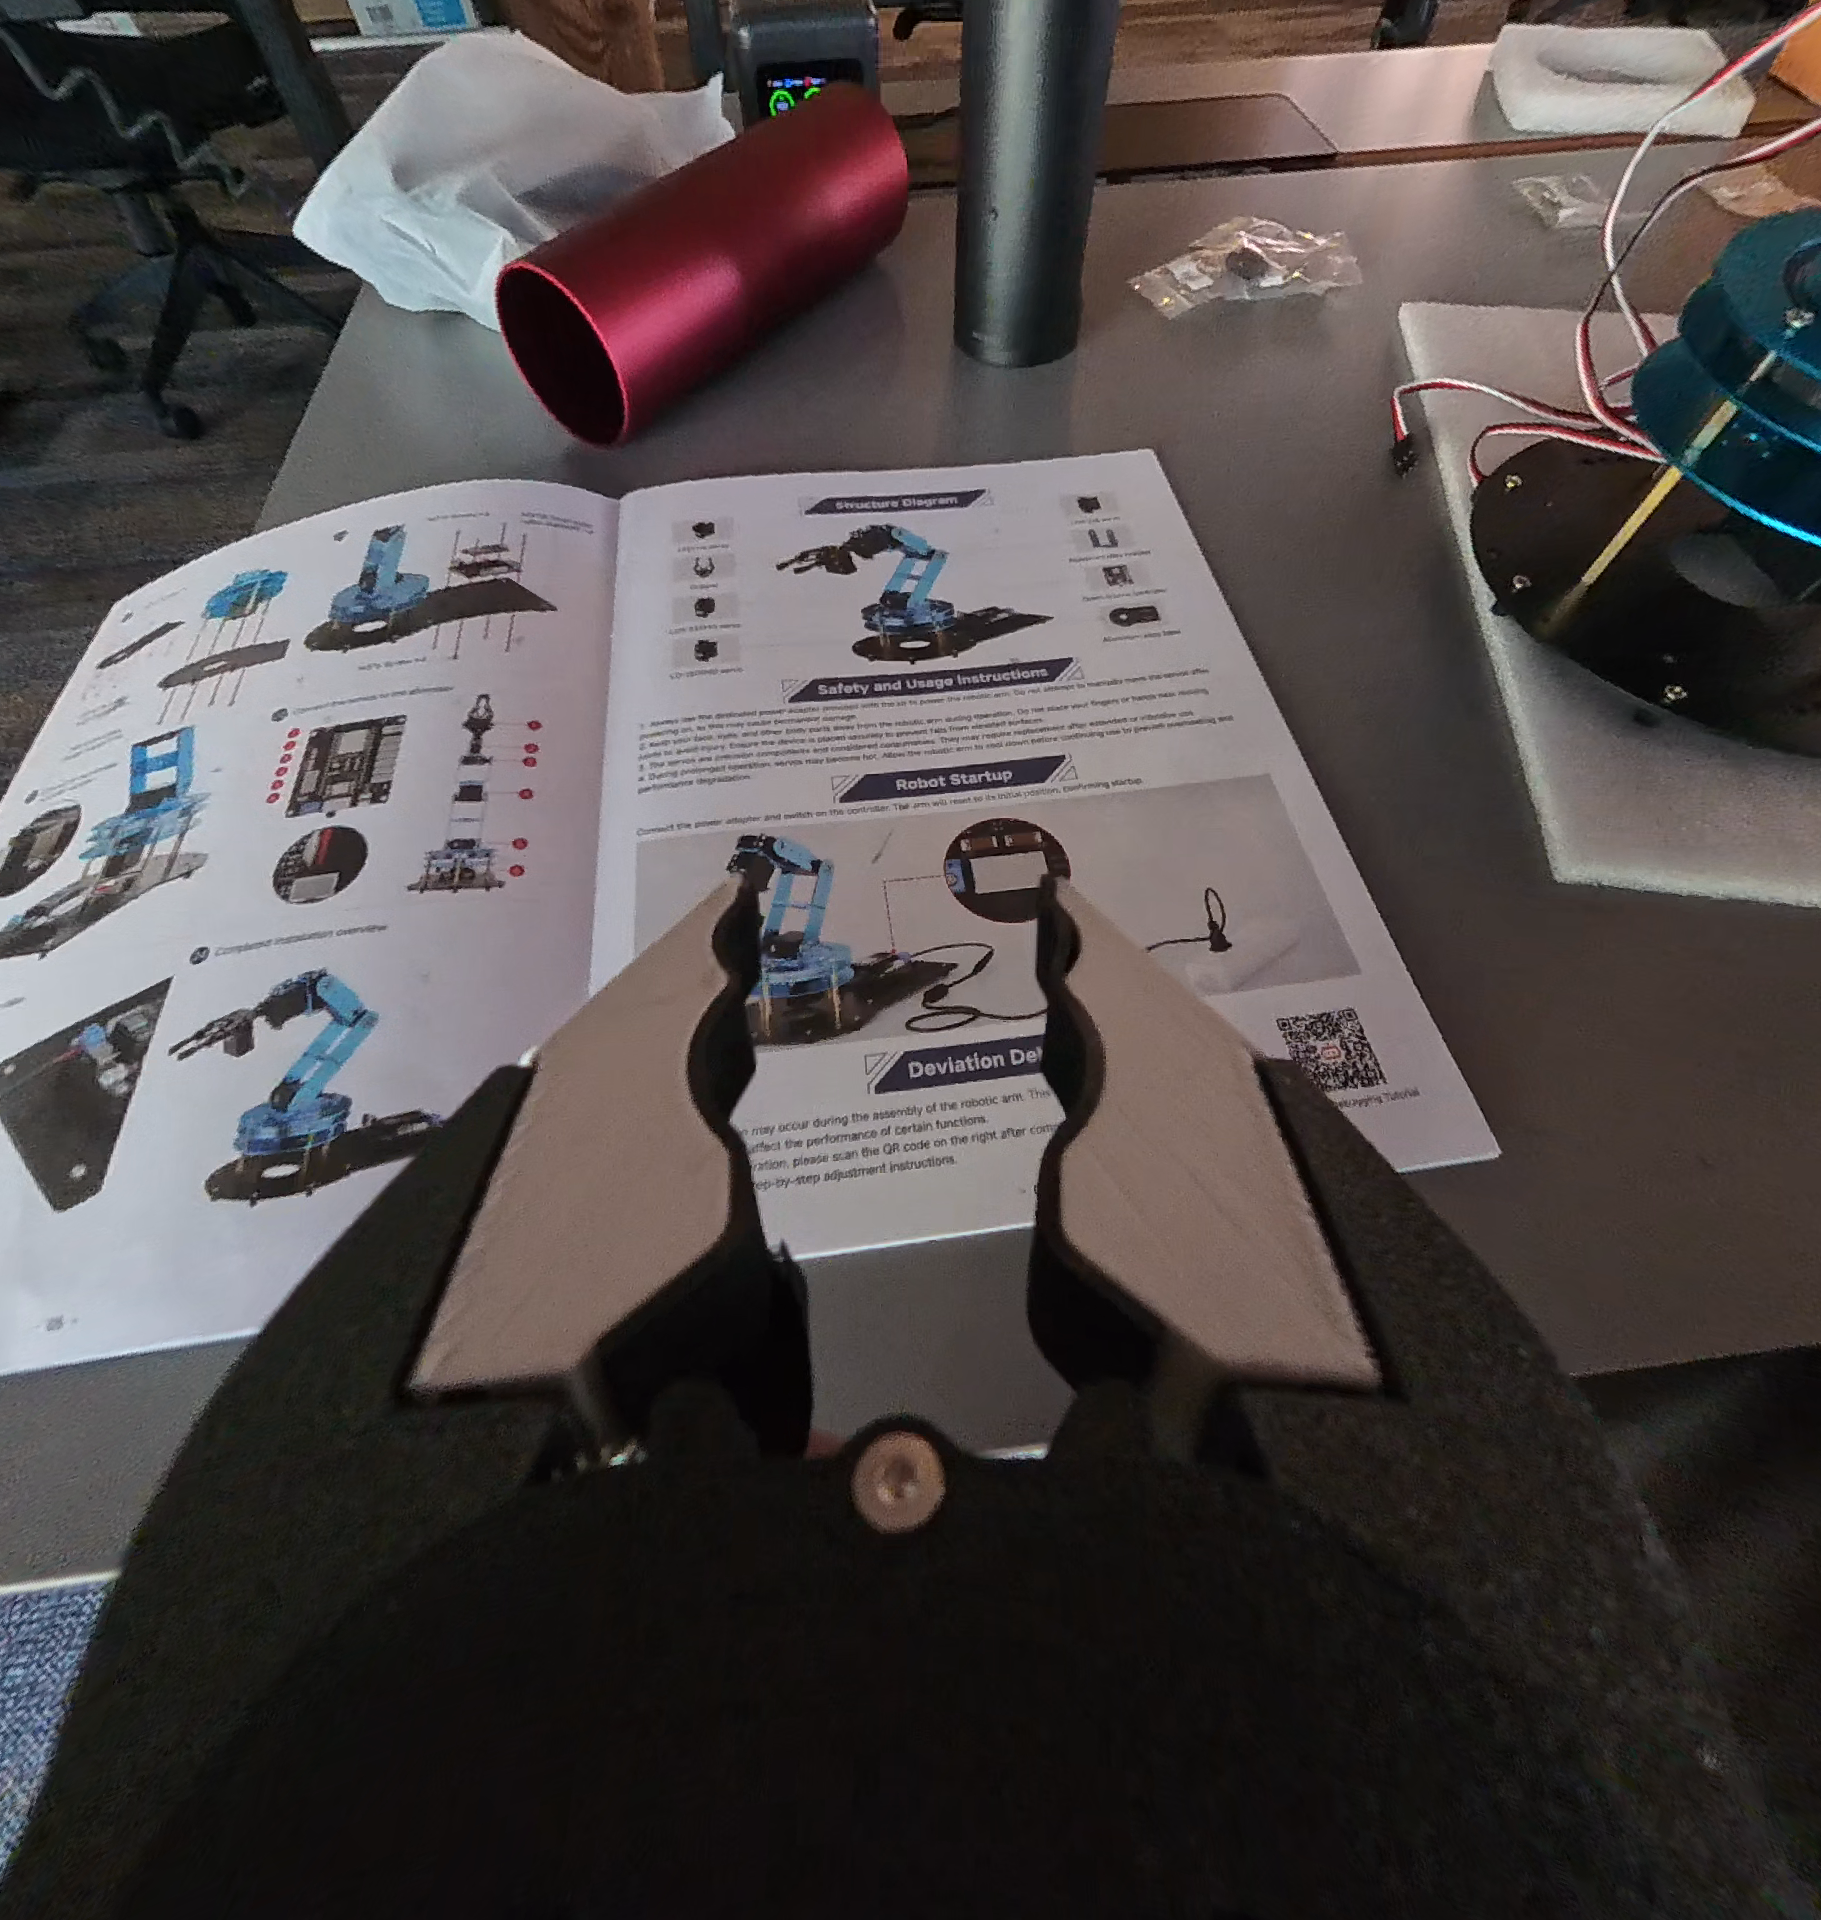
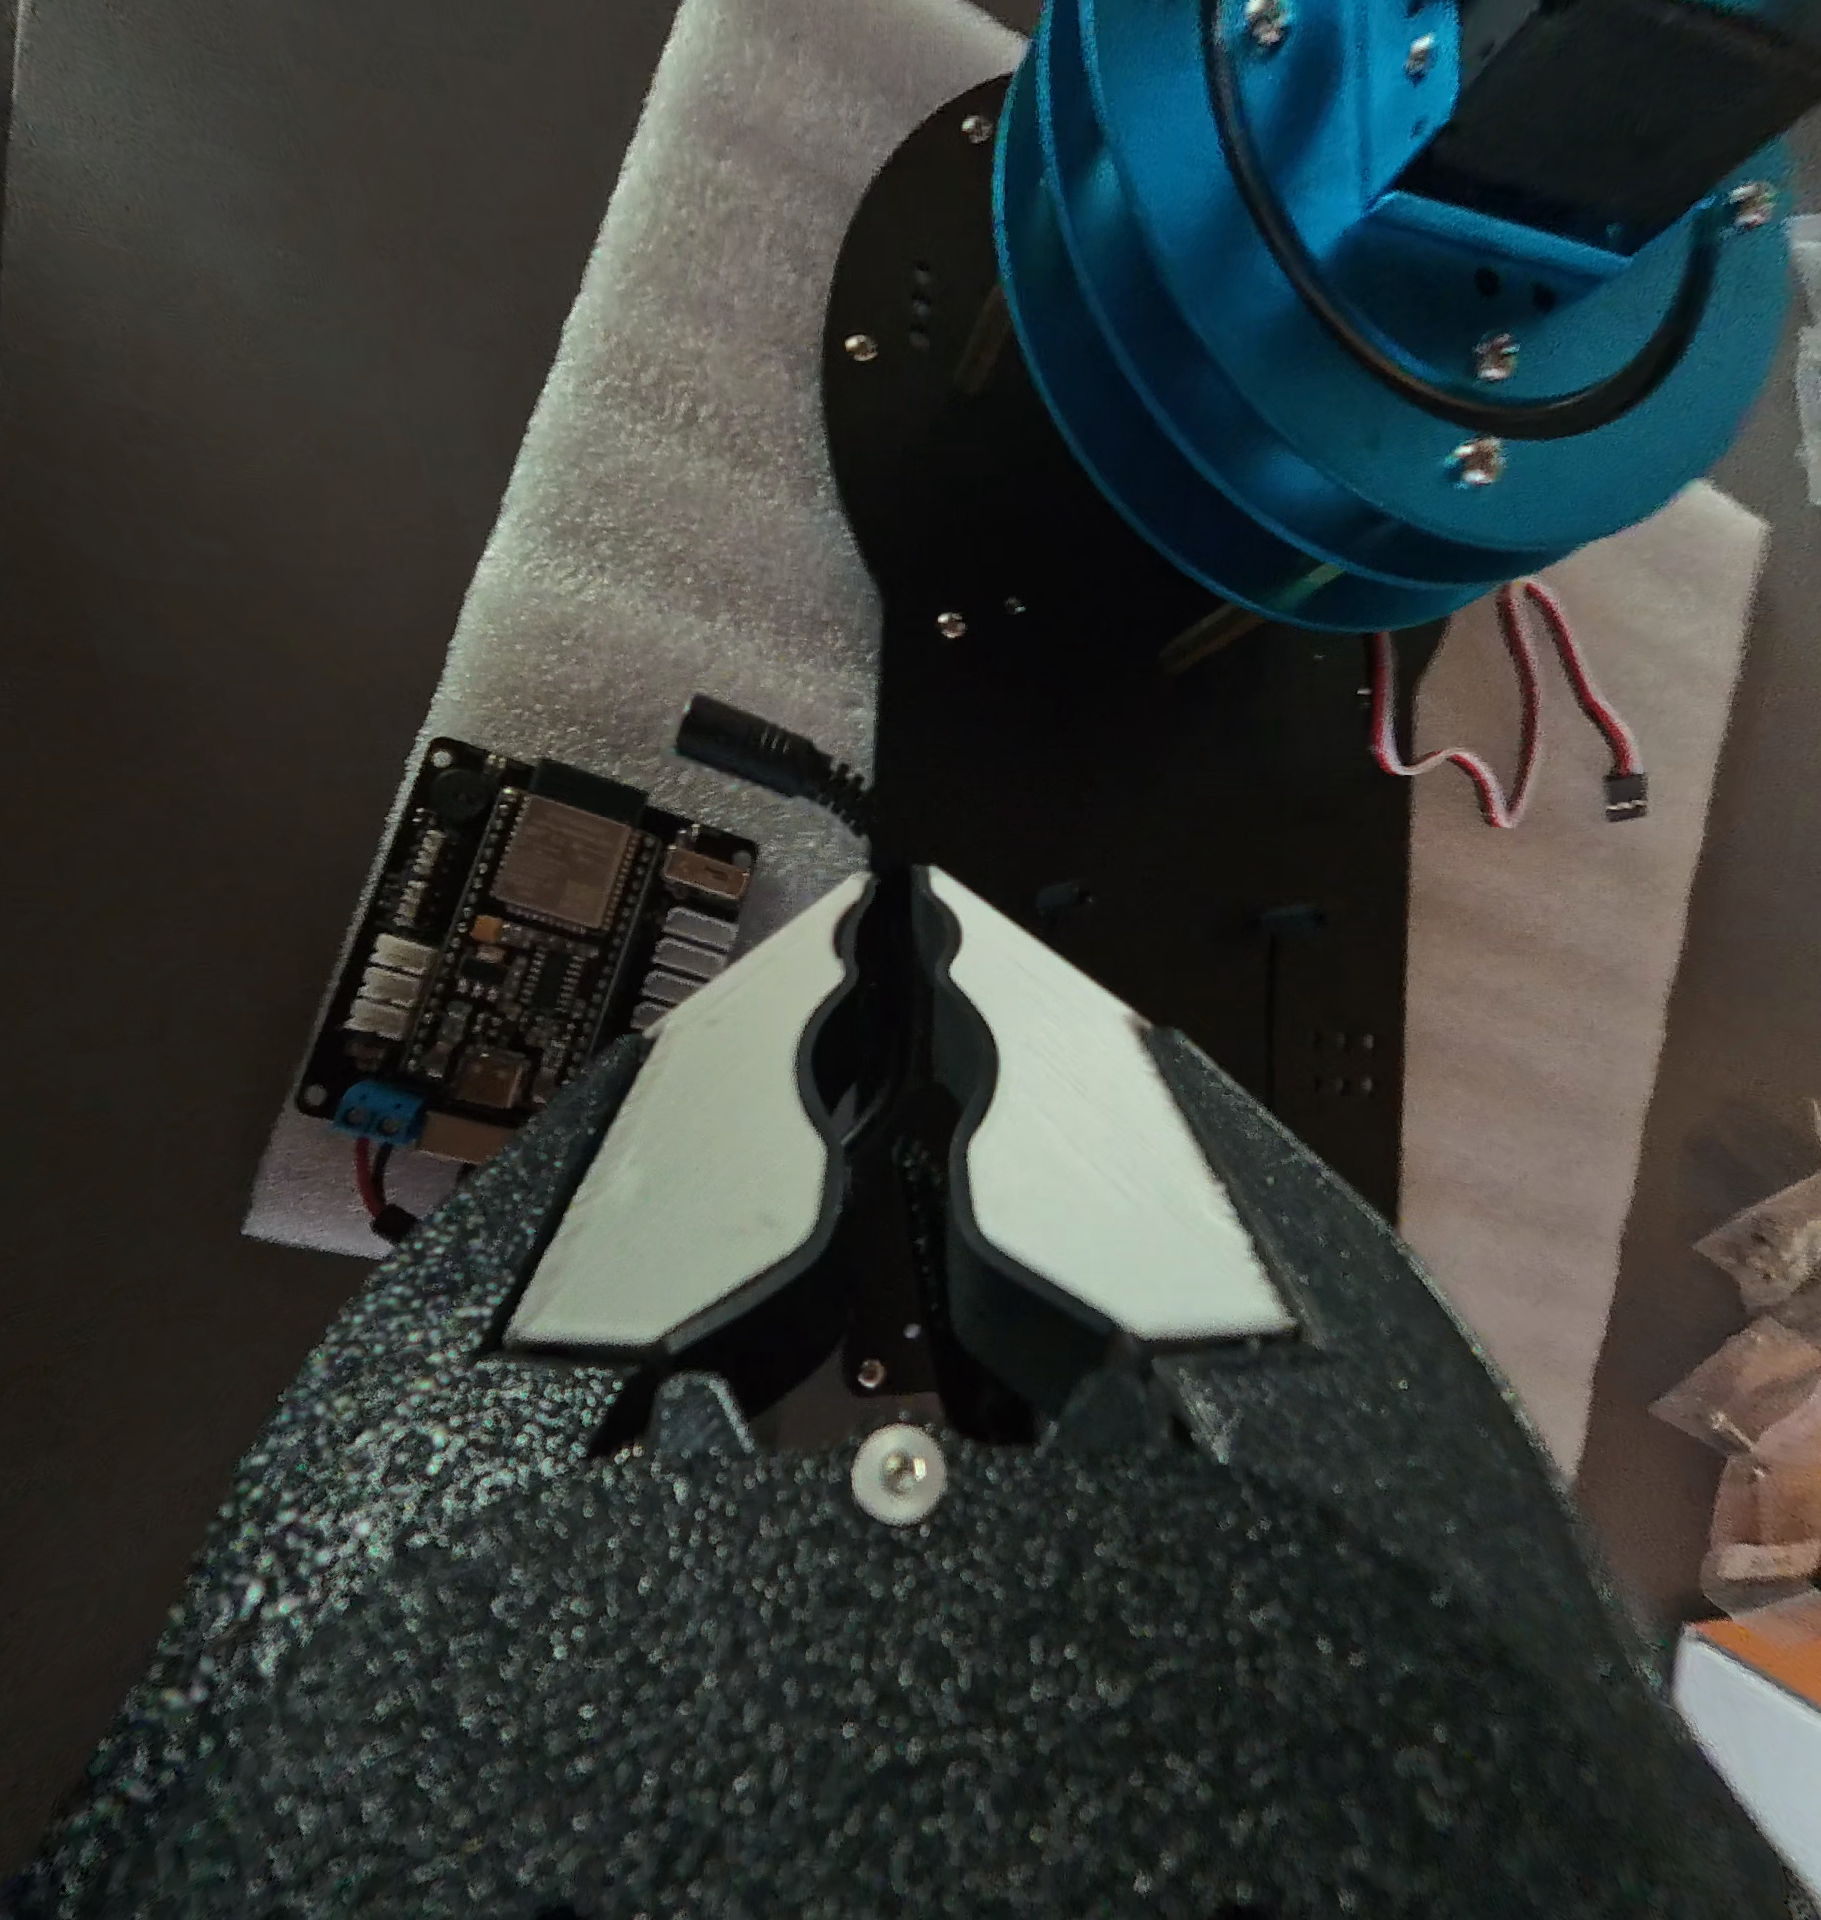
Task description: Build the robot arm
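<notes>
A: While left gripper [image 1: 890,904] hangs over the open manual [image 1: 677,831] on the tabletop [image 1: 1612,1091], fingers spread wide, nothing between them. What's the right one got?

B: Right gripper [image 2: 893,883] is pinched nearly closed on a thin black cable [image 2: 870,842], just behind its barrel plug [image 2: 750,753].

A: Surroundings?

B: Plug lies on white foam [image 2: 677,416], beside the controller board [image 2: 511,956]. Black baseplate [image 2: 1093,675] with blue turntable [image 2: 1301,364] just beyond.

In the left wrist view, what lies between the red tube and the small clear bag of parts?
A dark grey upright cylinder stands between the red tube and clear bag, in the left wrist view.
</notes>
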